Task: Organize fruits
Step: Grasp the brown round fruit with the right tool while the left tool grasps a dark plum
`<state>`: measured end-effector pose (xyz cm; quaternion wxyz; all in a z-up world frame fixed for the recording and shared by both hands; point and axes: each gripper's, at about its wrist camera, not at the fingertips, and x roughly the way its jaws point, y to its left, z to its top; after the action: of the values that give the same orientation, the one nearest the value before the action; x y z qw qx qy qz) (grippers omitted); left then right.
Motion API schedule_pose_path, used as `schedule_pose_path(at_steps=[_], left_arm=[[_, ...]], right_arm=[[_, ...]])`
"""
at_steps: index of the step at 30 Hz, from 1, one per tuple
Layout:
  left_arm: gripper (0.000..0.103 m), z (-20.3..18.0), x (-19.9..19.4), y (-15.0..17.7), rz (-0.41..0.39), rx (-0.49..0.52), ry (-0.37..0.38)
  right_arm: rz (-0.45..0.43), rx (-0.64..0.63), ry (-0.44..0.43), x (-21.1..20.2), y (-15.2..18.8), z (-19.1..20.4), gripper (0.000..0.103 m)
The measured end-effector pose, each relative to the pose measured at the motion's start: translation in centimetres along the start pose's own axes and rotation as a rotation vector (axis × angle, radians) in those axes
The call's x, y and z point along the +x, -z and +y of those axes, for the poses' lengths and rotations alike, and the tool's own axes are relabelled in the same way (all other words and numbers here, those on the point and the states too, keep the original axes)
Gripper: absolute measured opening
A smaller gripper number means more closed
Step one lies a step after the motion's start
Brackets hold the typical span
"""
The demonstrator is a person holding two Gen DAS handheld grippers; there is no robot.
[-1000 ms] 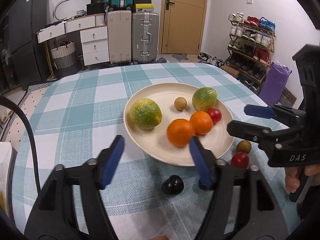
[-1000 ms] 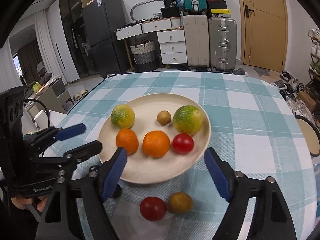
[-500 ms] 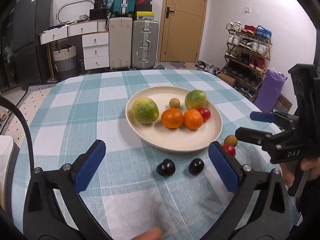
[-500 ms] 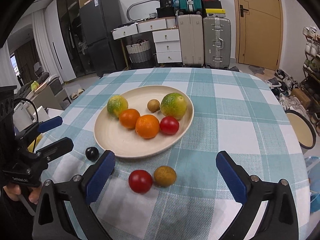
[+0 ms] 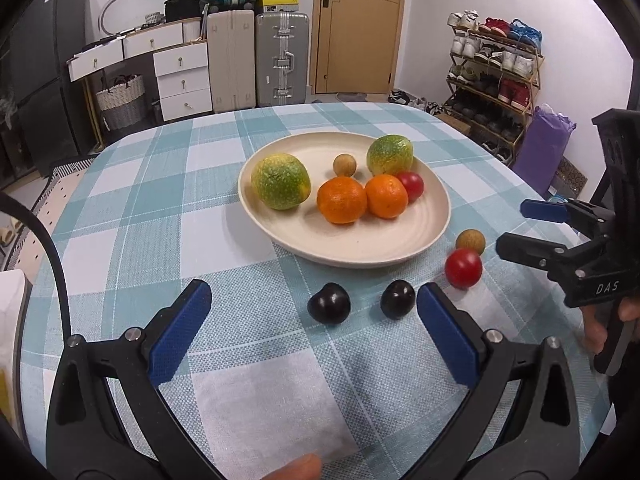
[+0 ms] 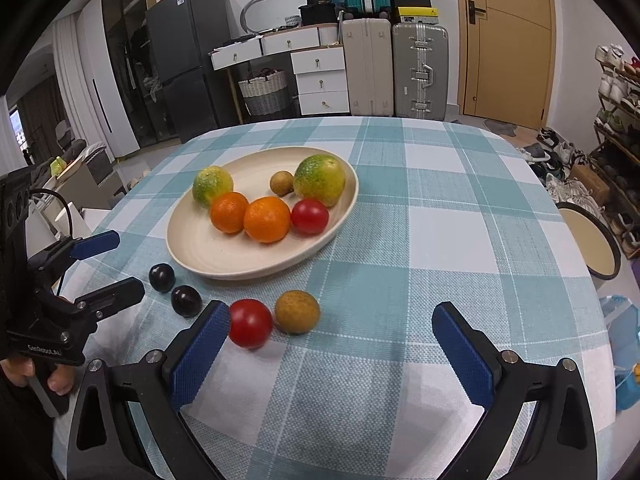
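Observation:
A cream plate point(image 5: 360, 246) point(image 6: 200, 248) on the checked tablecloth holds two green-yellow citrus fruits, two oranges point(image 5: 342, 200), a red tomato and a small brown fruit. On the cloth in front of it lie two dark plums point(image 5: 329, 303) point(image 6: 186, 300), a red tomato point(image 5: 463, 267) point(image 6: 250, 323) and a brown fruit point(image 5: 470, 241) point(image 6: 297, 312). My left gripper point(image 5: 312, 332) is open and empty, just short of the plums. My right gripper point(image 6: 332, 352) is open and empty, with its left pad next to the tomato.
The round table point(image 6: 460, 220) has bare cloth to the right of the plate. Beyond it stand suitcases point(image 5: 282, 60), white drawers, a door and a shoe rack point(image 5: 492, 80). A round stool point(image 6: 588, 240) stands at the table's right.
Both grippers have pulled back from the plate toward the table's near edge and opened wider. Two plums now lie on the cloth where earlier only one showed.

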<state>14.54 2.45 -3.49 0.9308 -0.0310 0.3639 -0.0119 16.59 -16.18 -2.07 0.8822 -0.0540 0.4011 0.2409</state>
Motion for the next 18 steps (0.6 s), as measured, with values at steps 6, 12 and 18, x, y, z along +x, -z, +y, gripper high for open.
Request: schedule_pose_path(at_steps=[6, 12, 18], left_arm=[[0.103, 1.1, 0.8, 0.0, 0.032, -0.043, -0.015], [0.103, 1.7, 1.2, 0.0, 0.049, -0.061, -0.023], [0.103, 1.7, 1.4, 0.0, 0.059, -0.057, -0.035]], right_arm=[[0.027, 0.014, 0.034, 0.5, 0.3, -1.0, 0.103], [0.069, -0.008, 0.081, 1.4, 0.7, -1.4, 0.103], [0.108, -0.019, 0.089, 2.3, 0.7, -1.3, 0.103]])
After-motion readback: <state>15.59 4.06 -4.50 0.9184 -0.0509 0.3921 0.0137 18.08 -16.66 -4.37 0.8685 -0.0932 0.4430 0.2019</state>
